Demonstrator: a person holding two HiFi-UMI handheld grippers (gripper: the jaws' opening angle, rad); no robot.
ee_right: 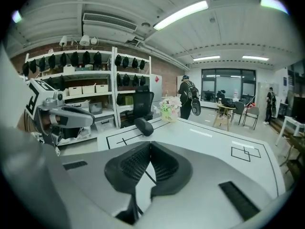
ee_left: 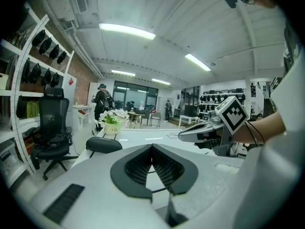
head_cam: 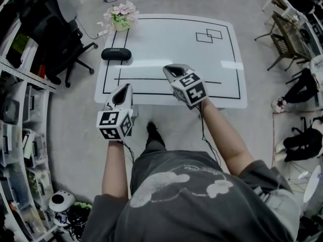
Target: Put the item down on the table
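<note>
A black oval case (head_cam: 116, 54) lies on the white table (head_cam: 222, 84) near its left edge, with no gripper touching it. The case also shows in the left gripper view (ee_left: 103, 144) and in the right gripper view (ee_right: 143, 126). My left gripper (head_cam: 122, 91) hovers by the table's near edge, its jaws (ee_left: 152, 149) shut on nothing. To its right, my right gripper (head_cam: 169, 69) is over the near part of the table, and its jaws (ee_right: 150, 147) are shut and empty too. Both grippers are well short of the case.
A pot of pink flowers (head_cam: 121, 18) stands at the table's far left corner. Black lines mark out rectangles on the tabletop (head_cam: 209, 35). A black office chair (head_cam: 60, 44) and shelves (head_cam: 20, 125) stand to the left. A chair (head_cam: 287, 39) and bags are on the right.
</note>
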